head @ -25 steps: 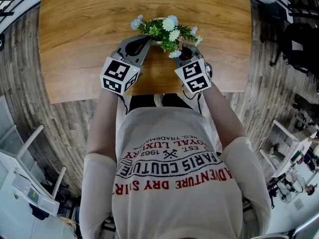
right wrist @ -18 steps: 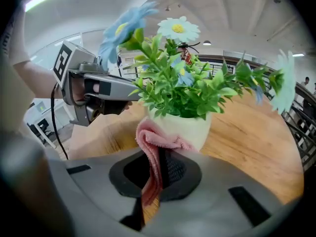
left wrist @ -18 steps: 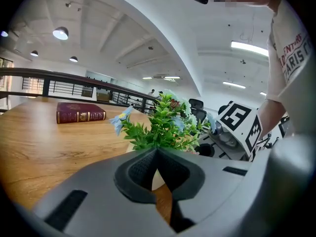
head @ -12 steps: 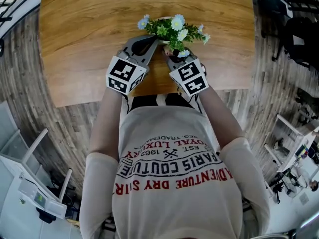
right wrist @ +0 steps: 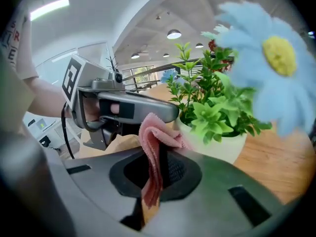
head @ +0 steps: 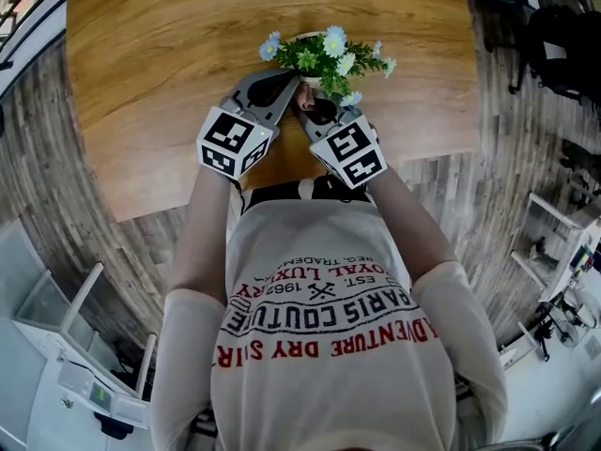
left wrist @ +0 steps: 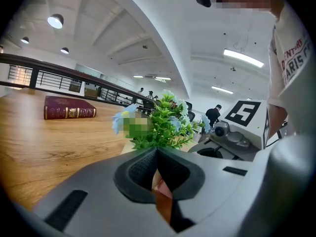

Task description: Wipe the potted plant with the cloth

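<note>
- The right gripper [head: 316,111] has slid across from the right side of the plant [head: 327,56] to the near side of it. It now sits close beside the left gripper [head: 293,83].
- The left gripper has kept its place at the left of the pot [right wrist: 217,148]. Only the cloth hand has been moving.
- I take this as a wiping pass along the front of the pot, low down. The leaves and flowers above look untouched by the cloth [right wrist: 154,135], so the wiping is under way but seems far from finished.
- The right jaws are clenched on the pink cloth. A fold of it sticks up above the tips and a strip hangs down through the gap behind them.
- The free edge of that fold lies against the white pot wall, or just beside it. I cannot tell for sure that it touches.
- The left jaws are closed tight, with their tips right at the pot's rim under the leaves. Something pinkish shows in the slot behind the tips, but I cannot say what it is, or whether the jaws pinch the rim.
- The plant stands upright in its pot on the wooden surface [head: 160,54], near the person's edge, with both grippers pressed in around it.
</note>
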Demonstrator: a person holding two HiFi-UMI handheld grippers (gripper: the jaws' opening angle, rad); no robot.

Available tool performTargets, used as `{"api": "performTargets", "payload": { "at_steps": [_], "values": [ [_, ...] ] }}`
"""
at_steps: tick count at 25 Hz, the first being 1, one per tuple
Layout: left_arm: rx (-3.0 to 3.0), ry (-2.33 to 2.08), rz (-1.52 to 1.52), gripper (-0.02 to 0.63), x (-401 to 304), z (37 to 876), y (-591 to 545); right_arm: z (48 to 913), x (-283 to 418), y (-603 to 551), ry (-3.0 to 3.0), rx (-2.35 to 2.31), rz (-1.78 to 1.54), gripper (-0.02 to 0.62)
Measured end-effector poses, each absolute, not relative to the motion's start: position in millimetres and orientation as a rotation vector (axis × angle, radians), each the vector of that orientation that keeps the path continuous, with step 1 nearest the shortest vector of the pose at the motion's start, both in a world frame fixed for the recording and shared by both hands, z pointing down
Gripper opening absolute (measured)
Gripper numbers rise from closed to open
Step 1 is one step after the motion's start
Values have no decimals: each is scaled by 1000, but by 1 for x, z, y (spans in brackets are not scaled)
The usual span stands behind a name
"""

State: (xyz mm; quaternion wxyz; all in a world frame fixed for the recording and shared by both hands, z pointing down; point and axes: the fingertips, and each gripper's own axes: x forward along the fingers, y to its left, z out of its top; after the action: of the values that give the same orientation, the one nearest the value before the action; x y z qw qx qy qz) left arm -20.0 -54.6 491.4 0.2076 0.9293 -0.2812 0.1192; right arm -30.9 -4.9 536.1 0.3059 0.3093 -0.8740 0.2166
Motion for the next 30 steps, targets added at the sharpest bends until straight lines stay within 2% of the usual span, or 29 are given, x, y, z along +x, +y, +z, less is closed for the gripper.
{"api": "performTargets", "payload": {
  "at_steps": [12,21,30],
  "values": [
    [2547,-863,353,15,-23,491,-55,539,67,0,-2172,1033,633,37],
    [2504,-1005,386,15,-21,492,-54,537,132,-42,-2162,1026,579,37],
    [2426,-1161,445,15,-19,493,-53,528,146,-117,-2245,858,493,37]
  ]
}}
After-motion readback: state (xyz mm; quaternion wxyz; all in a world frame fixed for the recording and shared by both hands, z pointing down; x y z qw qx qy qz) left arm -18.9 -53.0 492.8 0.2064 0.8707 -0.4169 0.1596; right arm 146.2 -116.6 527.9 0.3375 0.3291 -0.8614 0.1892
